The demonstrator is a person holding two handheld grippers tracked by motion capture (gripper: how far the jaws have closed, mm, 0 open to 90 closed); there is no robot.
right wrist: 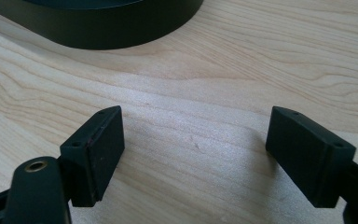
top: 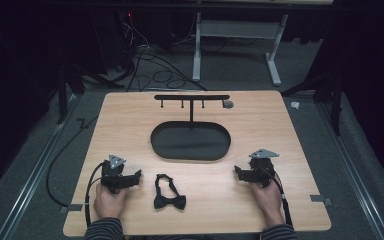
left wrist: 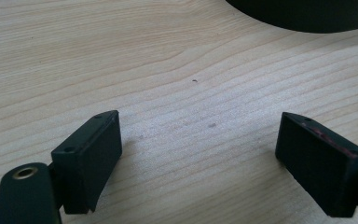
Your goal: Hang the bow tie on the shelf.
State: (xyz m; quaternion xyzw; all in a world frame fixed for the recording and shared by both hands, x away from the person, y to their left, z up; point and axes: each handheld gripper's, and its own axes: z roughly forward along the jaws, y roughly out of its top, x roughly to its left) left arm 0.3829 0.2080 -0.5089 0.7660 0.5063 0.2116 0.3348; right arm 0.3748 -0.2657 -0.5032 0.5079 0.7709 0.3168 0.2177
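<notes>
The bow tie [top: 169, 195] lies before the tray [top: 190, 142]; soft and light, best pinched at its knot. Both grippers' jaws are spread, empty.

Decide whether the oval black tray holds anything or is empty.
Empty. In the high view the tray shows a bare dark floor around the stand's post; the bow tie lies outside it on the table.

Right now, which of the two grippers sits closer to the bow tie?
The left gripper. The bow tie lies just to its right on the table, while the right gripper rests well off on the far side.
</notes>
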